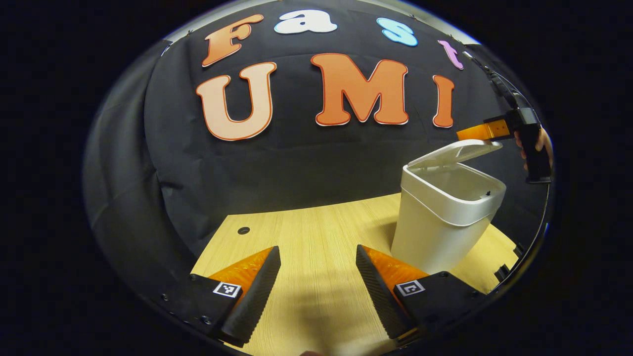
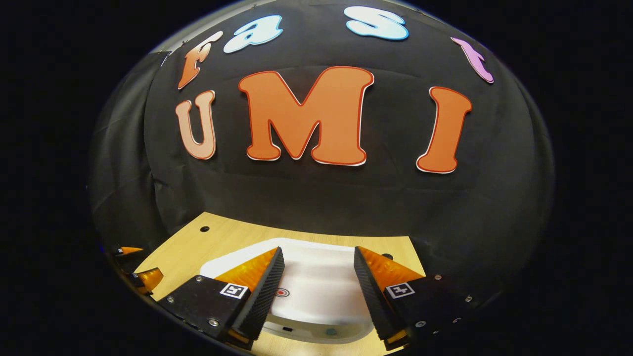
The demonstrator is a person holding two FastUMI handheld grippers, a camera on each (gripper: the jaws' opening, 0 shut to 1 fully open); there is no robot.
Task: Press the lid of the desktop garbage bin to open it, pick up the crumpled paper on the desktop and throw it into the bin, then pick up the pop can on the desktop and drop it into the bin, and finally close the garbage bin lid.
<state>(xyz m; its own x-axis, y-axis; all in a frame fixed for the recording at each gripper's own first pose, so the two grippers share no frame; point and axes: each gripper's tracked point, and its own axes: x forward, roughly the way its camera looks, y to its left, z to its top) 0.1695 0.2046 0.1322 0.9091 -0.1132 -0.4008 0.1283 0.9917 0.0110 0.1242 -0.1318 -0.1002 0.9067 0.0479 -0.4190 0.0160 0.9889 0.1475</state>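
Observation:
The white desktop bin (image 1: 440, 227) stands on the wooden table (image 1: 316, 227) at the right of the left gripper view. Its lid (image 1: 452, 153) is tilted up, leaving the mouth partly uncovered. My right gripper (image 1: 477, 132), held by a hand (image 1: 544, 141), hovers at the lid's raised edge. In the right gripper view the right gripper (image 2: 318, 257) is open, its fingers spread just above the white lid (image 2: 316, 272), which carries a small red mark (image 2: 282, 292). My left gripper (image 1: 318, 254) is open over bare table, left of the bin, holding nothing.
A small round hole (image 1: 243, 230) is in the table near its far left edge. The black cloth wall rises directly behind the table. The left gripper (image 2: 141, 277) appears low at the left edge of the right gripper view.

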